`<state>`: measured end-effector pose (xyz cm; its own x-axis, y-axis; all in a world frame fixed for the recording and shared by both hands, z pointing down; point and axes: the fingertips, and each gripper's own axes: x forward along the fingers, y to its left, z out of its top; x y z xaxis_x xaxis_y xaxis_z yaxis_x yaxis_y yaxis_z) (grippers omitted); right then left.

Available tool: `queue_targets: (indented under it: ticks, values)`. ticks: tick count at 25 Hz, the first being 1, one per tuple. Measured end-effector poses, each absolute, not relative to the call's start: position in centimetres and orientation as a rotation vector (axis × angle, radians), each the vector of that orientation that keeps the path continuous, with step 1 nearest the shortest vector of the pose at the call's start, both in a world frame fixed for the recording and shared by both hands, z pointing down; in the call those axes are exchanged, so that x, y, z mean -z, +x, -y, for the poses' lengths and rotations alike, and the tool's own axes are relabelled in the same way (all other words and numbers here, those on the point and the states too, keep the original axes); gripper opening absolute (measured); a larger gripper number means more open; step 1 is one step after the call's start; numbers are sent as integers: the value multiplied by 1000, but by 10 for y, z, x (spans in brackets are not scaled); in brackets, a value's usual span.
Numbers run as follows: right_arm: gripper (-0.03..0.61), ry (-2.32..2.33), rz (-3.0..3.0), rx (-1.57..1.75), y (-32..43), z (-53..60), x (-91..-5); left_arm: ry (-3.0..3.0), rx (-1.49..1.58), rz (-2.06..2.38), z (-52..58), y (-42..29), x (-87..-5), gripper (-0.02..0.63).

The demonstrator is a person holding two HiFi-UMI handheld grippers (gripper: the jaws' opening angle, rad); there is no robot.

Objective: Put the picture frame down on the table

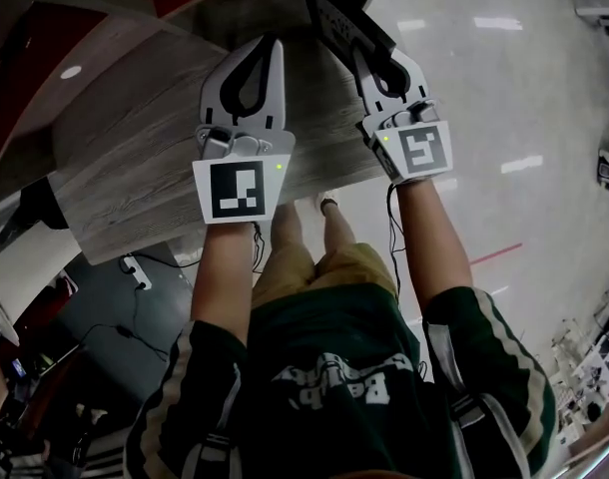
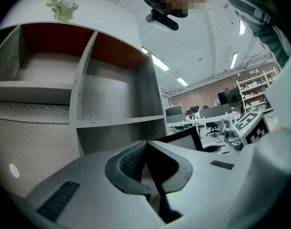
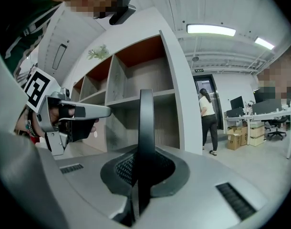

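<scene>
Right gripper [image 1: 384, 73] pinches the black picture frame [image 1: 336, 18] edge-on just above the table [image 1: 135, 168], probably for lowering; left gripper [image 1: 269, 56] is closed and empty.

Picture frame [image 1: 336, 16] is cut off by the head view's edge at 12 o'clock; its upper part is unseen. In the right gripper view it stands edge-on, face hidden.

Matt grey wood-grain table [image 1: 135, 158], glossy pale floor [image 1: 494, 98], smooth black picture frame [image 1: 331, 13].
</scene>
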<state>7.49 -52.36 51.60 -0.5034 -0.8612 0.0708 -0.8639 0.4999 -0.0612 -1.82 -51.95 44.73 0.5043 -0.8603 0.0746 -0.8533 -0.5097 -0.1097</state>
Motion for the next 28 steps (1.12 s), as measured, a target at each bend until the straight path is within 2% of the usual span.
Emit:
queue_targets:
  ticks: [13,28]
  values:
    - [38,1650,2677,21,83,540,-531,-2711,176,-1464,527,-7,-466,18]
    - [40,1703,2622,-20,95,544,-539,-2778,153,-1469,523,-2,-479,18]
